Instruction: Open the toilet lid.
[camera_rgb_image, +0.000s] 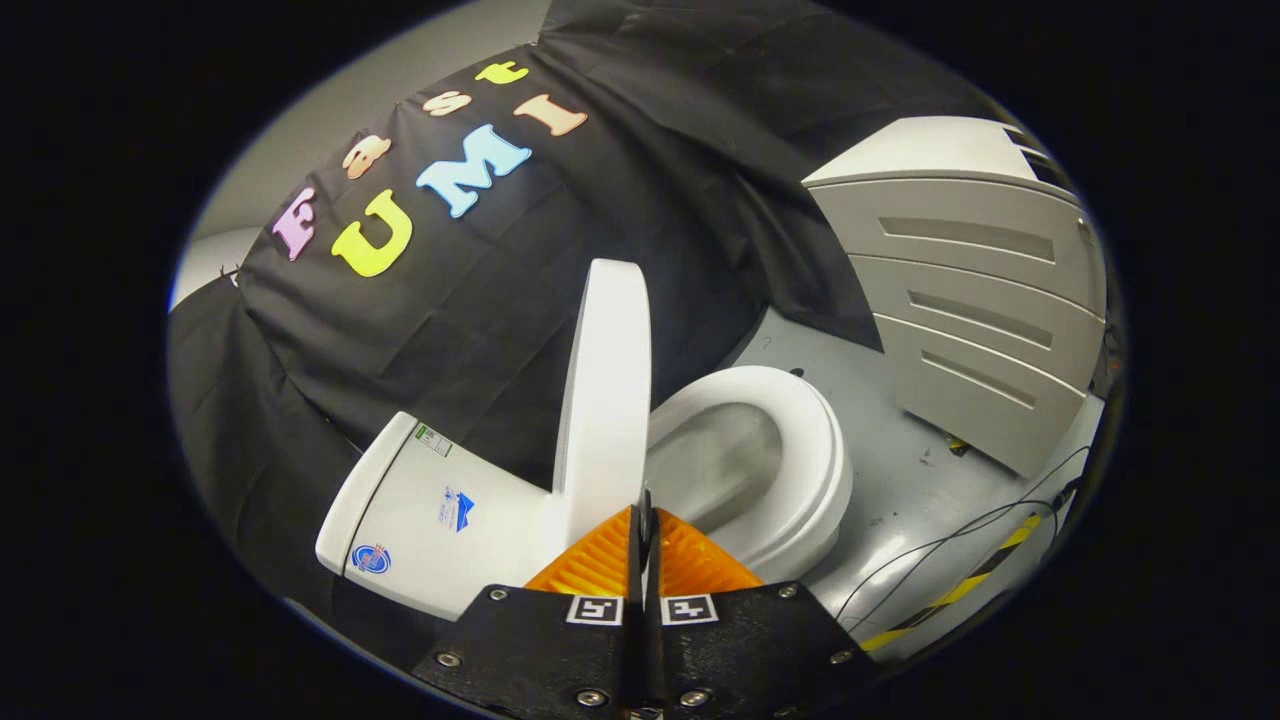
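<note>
A white toilet stands just ahead of my fingers, seen tilted. Its lid (605, 400) is raised upright, edge-on to me, between the tank (430, 510) and the bowl. The seat ring (800, 450) lies down around the open bowl (720, 460). My gripper (645, 520) is shut, its orange ribbed fingertips (690, 560) pressed together with nothing between them, right in front of the lid's lower edge near the hinge.
A grey plastic drawer cabinet (970, 300) stands beyond the bowl. Black cables (960, 540) and a yellow-black striped tape (960, 585) lie on the grey floor (880, 400) beside the toilet. Black cloth hangs behind the tank.
</note>
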